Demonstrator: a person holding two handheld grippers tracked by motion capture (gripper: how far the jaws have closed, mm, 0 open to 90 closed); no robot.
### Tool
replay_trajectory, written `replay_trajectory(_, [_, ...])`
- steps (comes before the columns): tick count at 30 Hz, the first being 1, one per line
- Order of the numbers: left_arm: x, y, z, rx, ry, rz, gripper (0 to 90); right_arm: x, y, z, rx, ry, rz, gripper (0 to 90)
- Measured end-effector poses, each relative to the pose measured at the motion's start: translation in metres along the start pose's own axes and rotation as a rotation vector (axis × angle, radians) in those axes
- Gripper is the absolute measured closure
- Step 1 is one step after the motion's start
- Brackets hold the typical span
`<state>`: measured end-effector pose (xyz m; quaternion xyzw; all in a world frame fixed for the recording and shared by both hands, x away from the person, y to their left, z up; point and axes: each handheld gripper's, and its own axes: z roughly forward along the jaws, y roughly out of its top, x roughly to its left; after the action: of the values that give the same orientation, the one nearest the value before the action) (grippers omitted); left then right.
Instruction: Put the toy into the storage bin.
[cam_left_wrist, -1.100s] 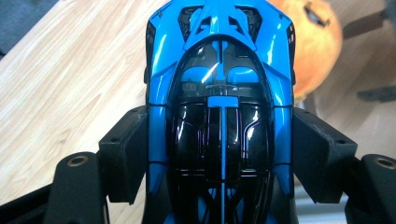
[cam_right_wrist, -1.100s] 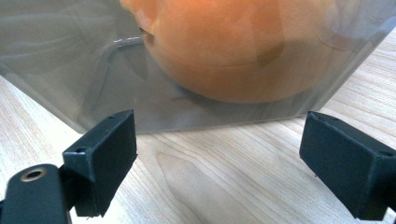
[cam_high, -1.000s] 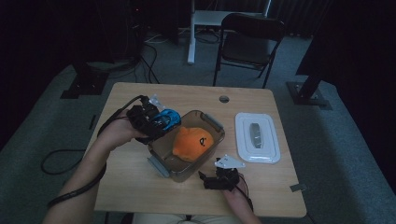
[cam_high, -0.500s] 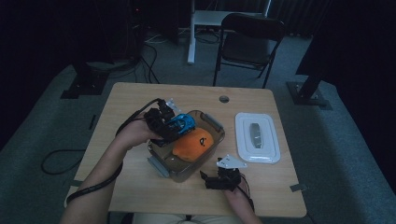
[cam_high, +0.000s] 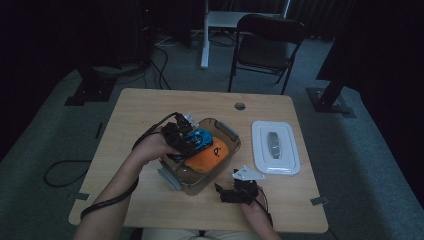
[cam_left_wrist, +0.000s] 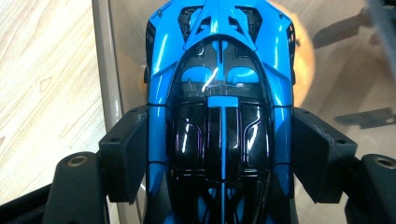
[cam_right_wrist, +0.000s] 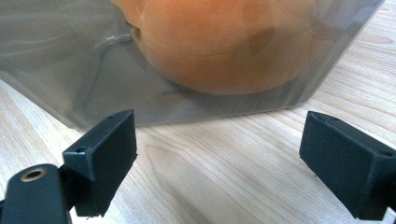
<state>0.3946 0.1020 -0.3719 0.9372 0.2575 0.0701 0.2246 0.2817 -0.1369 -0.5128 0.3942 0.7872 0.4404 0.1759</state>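
Note:
My left gripper (cam_high: 192, 142) is shut on a blue and black toy car (cam_high: 199, 138) and holds it over the left part of a clear plastic box (cam_high: 227, 131). In the left gripper view the toy car (cam_left_wrist: 219, 107) sits between both pads (cam_left_wrist: 128, 154), above the box's rim (cam_left_wrist: 103, 70). An orange plush toy (cam_high: 207, 156) lies inside the box. My right gripper (cam_high: 227, 192) rests on the table just in front of the box, jaws wide apart with nothing between them. In the right gripper view the plush toy (cam_right_wrist: 219, 46) shows through the box wall (cam_right_wrist: 84, 79).
A white lid (cam_high: 275, 147) lies flat to the right of the box. The wooden table (cam_high: 140, 110) has a round hole (cam_high: 240, 106) near its far edge. A black folding chair (cam_high: 265, 45) stands beyond the table.
My left gripper has carried the blue car rightward and down, from beside the box's left rim to over its inside next to the plush toy. The right gripper has stayed put.

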Motion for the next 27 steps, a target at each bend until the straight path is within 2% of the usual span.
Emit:
replay_trajectory(9, [0.000,0.000,0.014,0.032,-0.002,0.007,29.0,0.001,-0.001,0.002,0.013,0.010,-0.003,10.8])
replay_trajectory(20, [0.001,-0.004,0.025,0.030,0.007,0.003,28.7,0.001,-0.001,0.003,0.021,0.024,-0.008,10.8])
replay_trajectory(27, [-0.001,-0.003,0.029,0.064,0.014,0.016,27.8,0.001,-0.001,0.003,0.022,0.029,-0.005,10.8])
